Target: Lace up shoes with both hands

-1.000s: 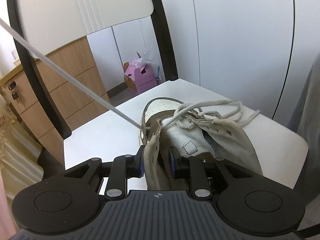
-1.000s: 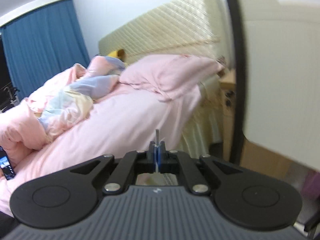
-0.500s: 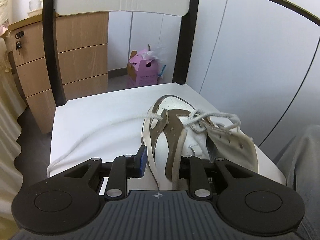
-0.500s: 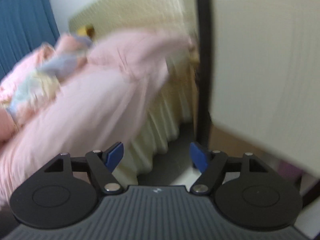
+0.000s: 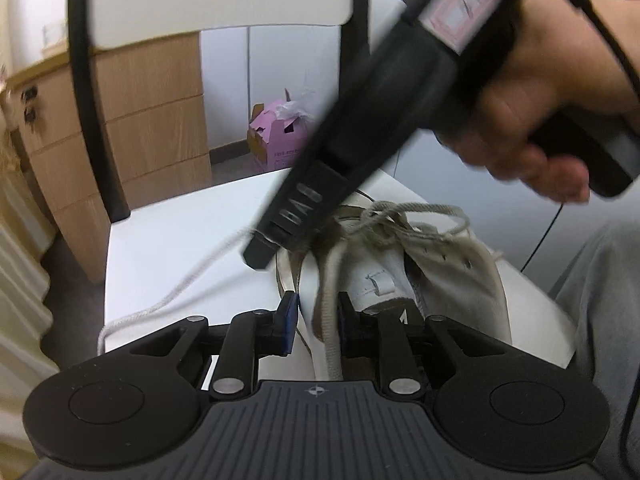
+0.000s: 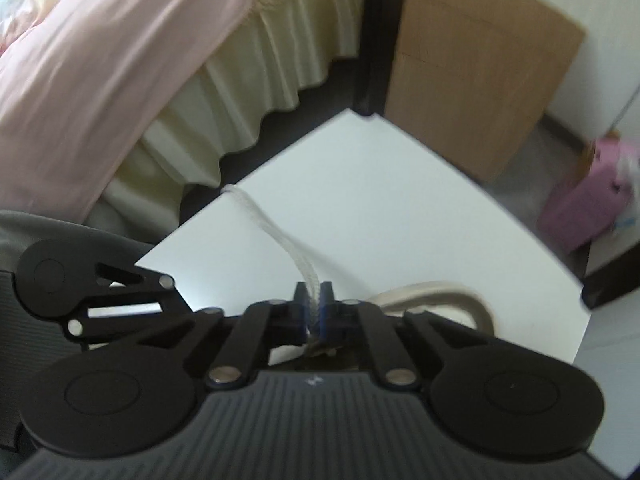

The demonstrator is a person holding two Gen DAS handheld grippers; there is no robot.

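A white and brown shoe [image 5: 440,276] lies on the white chair seat [image 5: 180,232]. My left gripper [image 5: 316,316] is shut on the shoe's side flap near the collar. A white lace [image 5: 180,292] trails slack from the shoe over the seat to its left edge. My right gripper [image 6: 314,312] points down at the seat and is shut on this lace [image 6: 276,236] close to the shoe's rim [image 6: 440,296]. In the left wrist view the right gripper's black body [image 5: 304,208] crosses above the shoe, held by a hand [image 5: 532,120]; its fingertips are hidden there.
The chair's black back frame [image 5: 84,100] rises behind the seat. A wooden drawer cabinet [image 5: 152,120] and a pink box [image 5: 276,140] stand on the floor beyond. A bed with a pink cover [image 6: 100,60] lies beside the chair. A grey trouser leg [image 5: 600,300] is at the right.
The right gripper let go of the taut lace end, opened, came down to the seat and shut on the lace near the shoe. The lace fell slack. The left gripper kept its grip.
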